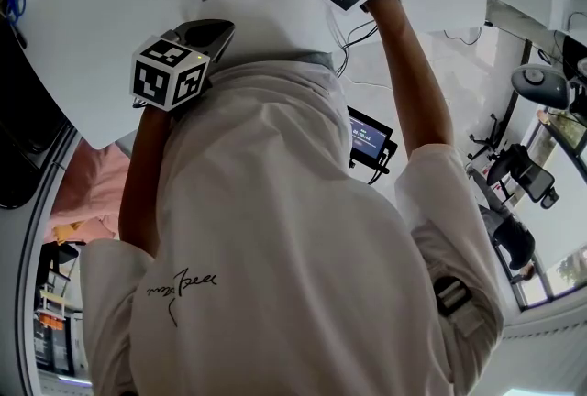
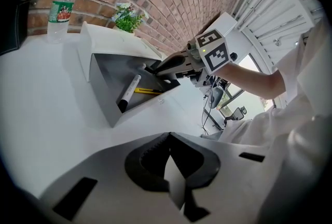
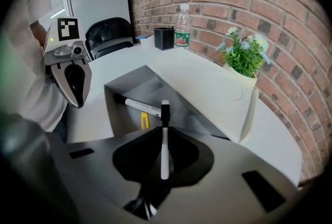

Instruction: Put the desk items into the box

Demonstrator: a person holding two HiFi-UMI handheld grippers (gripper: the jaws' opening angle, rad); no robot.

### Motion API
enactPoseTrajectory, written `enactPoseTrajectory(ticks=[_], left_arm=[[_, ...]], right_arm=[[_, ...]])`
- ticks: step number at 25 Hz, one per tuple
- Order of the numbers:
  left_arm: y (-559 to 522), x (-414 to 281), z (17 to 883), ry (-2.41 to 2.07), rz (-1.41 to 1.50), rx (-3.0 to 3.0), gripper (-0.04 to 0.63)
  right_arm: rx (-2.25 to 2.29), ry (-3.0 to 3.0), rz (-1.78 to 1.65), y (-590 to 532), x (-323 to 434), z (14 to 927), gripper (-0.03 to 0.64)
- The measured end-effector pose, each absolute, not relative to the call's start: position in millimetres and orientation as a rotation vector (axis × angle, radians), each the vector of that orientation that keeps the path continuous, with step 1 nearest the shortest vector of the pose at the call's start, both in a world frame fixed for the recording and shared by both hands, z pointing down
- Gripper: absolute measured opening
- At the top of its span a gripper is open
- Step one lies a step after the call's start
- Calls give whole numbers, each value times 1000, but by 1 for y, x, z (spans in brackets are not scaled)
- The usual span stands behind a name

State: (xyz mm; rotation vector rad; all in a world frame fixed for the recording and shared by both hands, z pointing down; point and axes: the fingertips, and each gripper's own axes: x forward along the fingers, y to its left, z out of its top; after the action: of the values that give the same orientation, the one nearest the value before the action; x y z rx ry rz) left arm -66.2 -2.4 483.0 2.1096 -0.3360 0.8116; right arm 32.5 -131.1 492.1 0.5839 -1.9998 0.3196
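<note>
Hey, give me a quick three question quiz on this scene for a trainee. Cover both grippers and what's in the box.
1. True or false: the right gripper grips a black-capped marker.
2. What already lies in the open box? A: a white marker and a yellow tool. B: a stapler. C: nothing.
3. Fill in: the left gripper's jaws are ____ and hold nothing.
Key: 1 true; 2 A; 3 closed.
</note>
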Motion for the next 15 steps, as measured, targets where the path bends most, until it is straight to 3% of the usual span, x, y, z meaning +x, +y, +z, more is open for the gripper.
enactPoseTrajectory(ticks=[15], left_arm=[[-4,-67,482,-341,809,2106,5]], right_arm=[[568,-1999,362,-129,31,497,57]])
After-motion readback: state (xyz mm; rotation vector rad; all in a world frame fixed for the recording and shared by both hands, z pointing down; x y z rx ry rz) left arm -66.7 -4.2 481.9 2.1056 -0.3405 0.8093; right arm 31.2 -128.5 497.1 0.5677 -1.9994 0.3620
